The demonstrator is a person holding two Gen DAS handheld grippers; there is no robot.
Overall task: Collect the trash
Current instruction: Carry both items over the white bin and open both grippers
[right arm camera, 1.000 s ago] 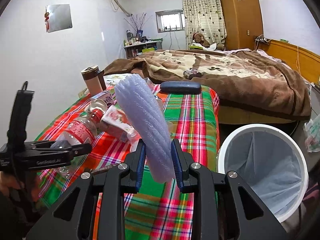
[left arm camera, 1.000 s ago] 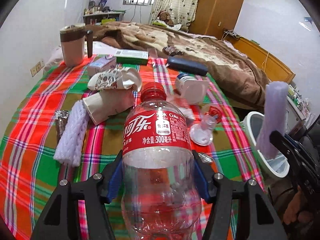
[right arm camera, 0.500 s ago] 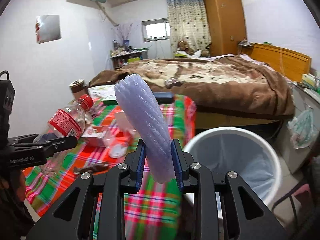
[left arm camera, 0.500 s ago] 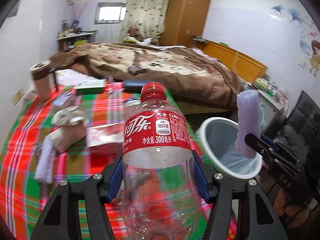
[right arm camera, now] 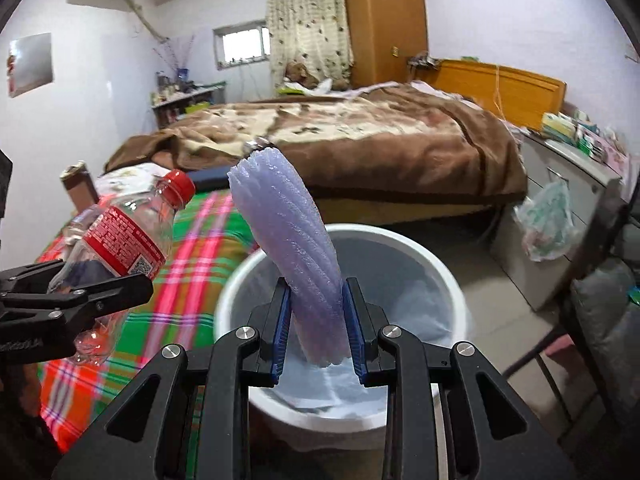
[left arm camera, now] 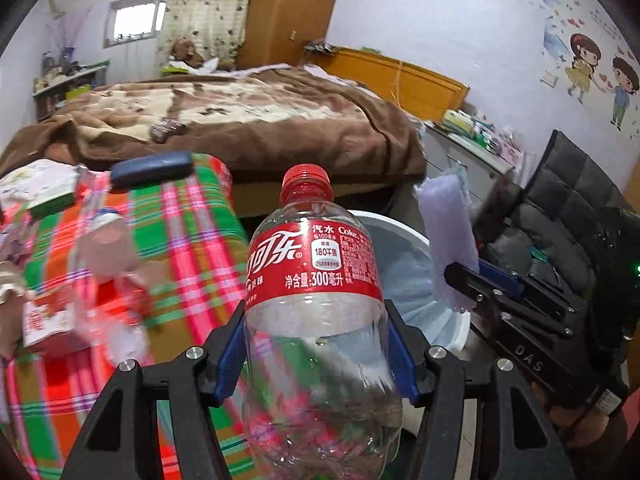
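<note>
Item 1: clear plastic cola bottle [left arm camera: 316, 312], red cap and red label, empty. It stood with its long axis running up the left wrist view, cap end away from the camera; in the right wrist view it leaned with the cap up and to the right. The left gripper [left arm camera: 316, 354] held it, blue pads pressed on both sides of the body just below the label, jaws about half spread. The bottle hung over the near edge of the plaid-covered counter [left arm camera: 192, 240], just left of the bin.

Item 2: lilac foam net sleeve [right arm camera: 298, 264], ribbed and twisted. Its long axis rose from the jaws and tilted up to the left, with the lower end poking just below the pads. The right gripper [right arm camera: 318, 328] clamped it near that lower end, jaws narrow. The sleeve hung over the open mouth of the bin.

Item 3: white round waste bin [right arm camera: 448, 280] with a pale liner, standing on the floor to the right of the counter, on the near side of the bed with the brown blanket [right arm camera: 380, 136].

Item 4: blurred litter on the counter, including a small red-and-white carton [left arm camera: 48, 320]; further detail could not be read.
</note>
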